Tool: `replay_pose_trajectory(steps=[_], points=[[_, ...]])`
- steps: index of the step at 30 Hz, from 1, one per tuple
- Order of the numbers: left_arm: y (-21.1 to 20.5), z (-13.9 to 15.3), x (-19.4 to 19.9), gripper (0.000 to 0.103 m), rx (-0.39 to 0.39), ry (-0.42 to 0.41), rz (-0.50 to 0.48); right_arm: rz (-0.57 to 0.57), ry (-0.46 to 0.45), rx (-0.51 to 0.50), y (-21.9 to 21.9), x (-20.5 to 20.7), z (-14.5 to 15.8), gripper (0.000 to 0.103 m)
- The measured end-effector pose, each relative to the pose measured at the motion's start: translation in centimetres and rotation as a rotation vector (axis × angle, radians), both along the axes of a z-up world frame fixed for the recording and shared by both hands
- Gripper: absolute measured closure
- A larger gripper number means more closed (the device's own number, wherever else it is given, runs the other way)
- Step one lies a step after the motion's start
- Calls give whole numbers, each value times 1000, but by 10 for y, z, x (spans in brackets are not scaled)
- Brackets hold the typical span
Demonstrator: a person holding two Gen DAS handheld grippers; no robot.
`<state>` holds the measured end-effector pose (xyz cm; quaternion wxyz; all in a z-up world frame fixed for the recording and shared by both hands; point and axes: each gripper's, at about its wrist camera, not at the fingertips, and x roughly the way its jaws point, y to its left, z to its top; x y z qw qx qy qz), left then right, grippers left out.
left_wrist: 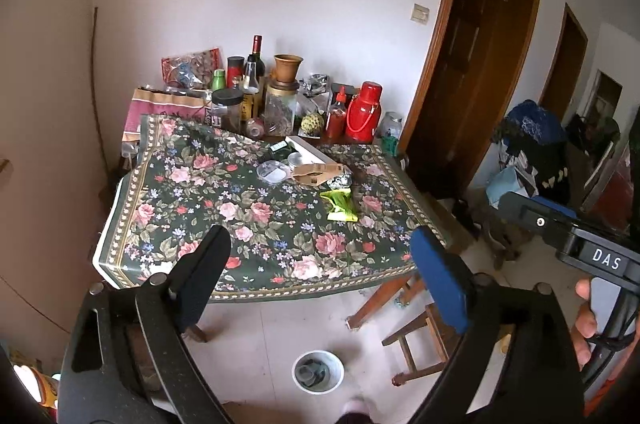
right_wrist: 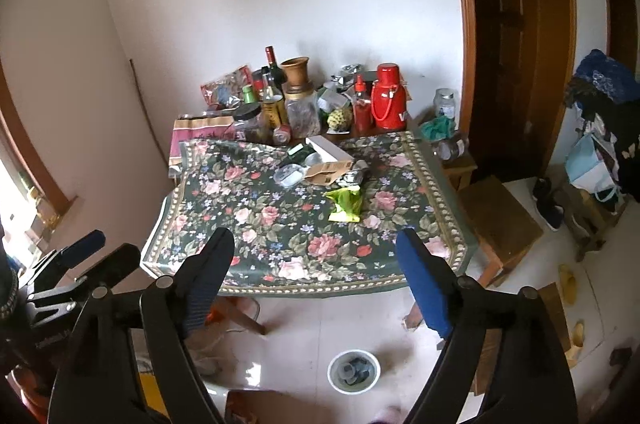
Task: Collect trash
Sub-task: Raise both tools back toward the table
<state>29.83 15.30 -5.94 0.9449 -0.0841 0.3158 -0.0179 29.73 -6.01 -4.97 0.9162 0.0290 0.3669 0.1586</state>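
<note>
Spread fingers (left_wrist: 320,264), green wrapper (left_wrist: 340,205) beyond

A square table under a dark floral tablecloth (left_wrist: 248,208) is seen from above and well back in the left wrist view, angled downward between a black finger (left_wrist: 200,276) and a blue-padded one. The same table (right_wrist: 280,224) is framed from slightly further right in the right wrist view. Shared by both are the white wall, a red thermos flask (left_wrist: 363,112) (right_wrist: 387,102), a brown wooden door (left_wrist: 480,64) (right_wrist: 516,36) and a white round bin on the floor (left_wrist: 318,371) (right_wrist: 353,371)
</note>
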Motion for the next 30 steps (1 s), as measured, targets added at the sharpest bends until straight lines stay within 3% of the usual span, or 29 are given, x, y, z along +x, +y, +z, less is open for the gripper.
replay_pose_trajectory(steps=[10, 16, 22, 30], points=[[-7, 0, 47, 12, 11, -7, 24, -2, -12, -23, -12, 38, -7, 22], [-22, 7, 100, 12, 53, -19, 49, 28, -25, -34, -23, 88, -5, 22], [-37, 12, 154, 12, 41, -20, 92, 82, -22, -20, -37, 138, 0, 22], [-56, -3, 206, 12, 37, 20, 149, 157, 13, -43, -46, 191, -13, 22]])
